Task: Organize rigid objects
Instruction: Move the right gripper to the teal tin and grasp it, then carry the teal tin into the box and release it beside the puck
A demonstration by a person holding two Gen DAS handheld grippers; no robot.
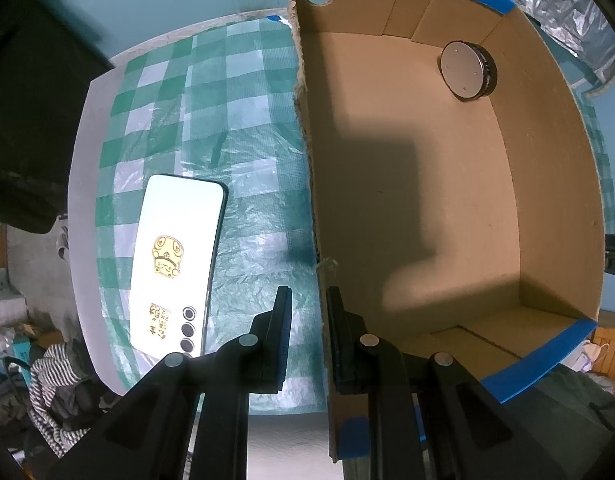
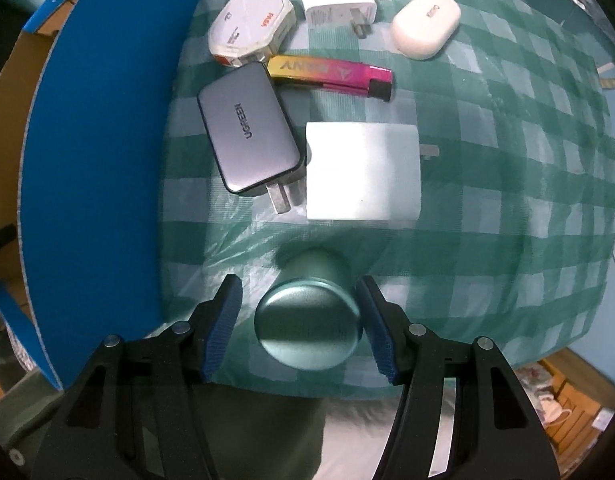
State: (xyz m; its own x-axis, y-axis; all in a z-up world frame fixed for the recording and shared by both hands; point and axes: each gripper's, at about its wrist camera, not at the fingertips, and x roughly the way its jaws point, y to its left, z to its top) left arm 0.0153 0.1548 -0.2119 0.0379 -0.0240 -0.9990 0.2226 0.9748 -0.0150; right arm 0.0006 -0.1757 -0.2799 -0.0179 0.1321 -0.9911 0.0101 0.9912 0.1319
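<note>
Tablecloth [image 2: 487, 208]: can [image 2: 307, 320] between right tool [image 2: 299, 320] fingers.

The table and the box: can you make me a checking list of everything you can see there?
Surface: green-and-white checked cloth over a table.
Job's things: open cardboard box holding one round silver disc; white phone lying outside it; teal cylinder, grey UGREEN charger, three white chargers, a white oval case and a pink-and-gold stick on the cloth.
Clutter: striped fabric below the table edge.
Grippers: left tool shut on the box wall; right tool open, straddling the cylinder, with a gap on one side at least.
Cables: nothing seen.
Surroundings: blue wall, crinkled silver plastic behind the box.
</note>
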